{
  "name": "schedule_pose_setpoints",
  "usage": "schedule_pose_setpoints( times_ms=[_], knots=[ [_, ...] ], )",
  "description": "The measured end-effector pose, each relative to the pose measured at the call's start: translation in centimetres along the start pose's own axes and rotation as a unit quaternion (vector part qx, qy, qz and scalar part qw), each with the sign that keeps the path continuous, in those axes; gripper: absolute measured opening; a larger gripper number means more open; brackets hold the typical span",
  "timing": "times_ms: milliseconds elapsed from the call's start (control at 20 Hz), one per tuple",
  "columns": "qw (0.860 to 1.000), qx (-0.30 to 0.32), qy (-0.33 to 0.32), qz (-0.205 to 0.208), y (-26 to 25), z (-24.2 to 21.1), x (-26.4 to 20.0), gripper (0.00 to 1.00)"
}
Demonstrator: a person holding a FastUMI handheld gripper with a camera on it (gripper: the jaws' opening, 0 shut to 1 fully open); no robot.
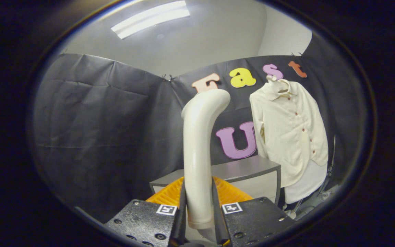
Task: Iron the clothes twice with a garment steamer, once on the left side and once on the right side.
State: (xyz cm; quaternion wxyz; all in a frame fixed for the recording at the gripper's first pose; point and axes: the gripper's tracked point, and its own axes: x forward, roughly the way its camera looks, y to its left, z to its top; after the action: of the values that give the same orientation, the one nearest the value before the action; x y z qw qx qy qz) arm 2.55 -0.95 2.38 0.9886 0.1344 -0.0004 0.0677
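Gripper view. I am holding the garment steamer [199, 151] upright in my tongs [199, 209]; both fingers are pressing against the lower part of its pale handle, one on each flank, and its curved head is bending over toward the shirt [288, 133].

The shirt is hanging buttoned on a hanger against the booth wall, beyond the fingers and off to their right, well apart from the steamer head, so no pass is being made on it yet by my judgement. A grey tabletop [242, 169] is standing just behind the steamer and to the left of the shirt's hem.

Risks, as I am judging them: the handle is smooth and rounded, so it may be twisting or sliding between the fingers once the head is pressed on cloth; the loose shirt may be swinging away under the push, leaving a stroke incomplete; and the left and right sides may be getting confused.

An orange ribbed thing [230, 192], perhaps a basket or stand, is lying just ahead of the fingers behind the handle; I cannot tell what, if anything, it is holding.
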Motion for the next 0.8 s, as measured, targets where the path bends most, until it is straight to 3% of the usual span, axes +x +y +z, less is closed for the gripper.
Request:
schedule_pose_setpoints(
  times_ms=[800],
  knots=[
    [0.999, -0.033, 0.002, -0.004, 2.9, -0.1, -0.6, 0.33]
  ],
)
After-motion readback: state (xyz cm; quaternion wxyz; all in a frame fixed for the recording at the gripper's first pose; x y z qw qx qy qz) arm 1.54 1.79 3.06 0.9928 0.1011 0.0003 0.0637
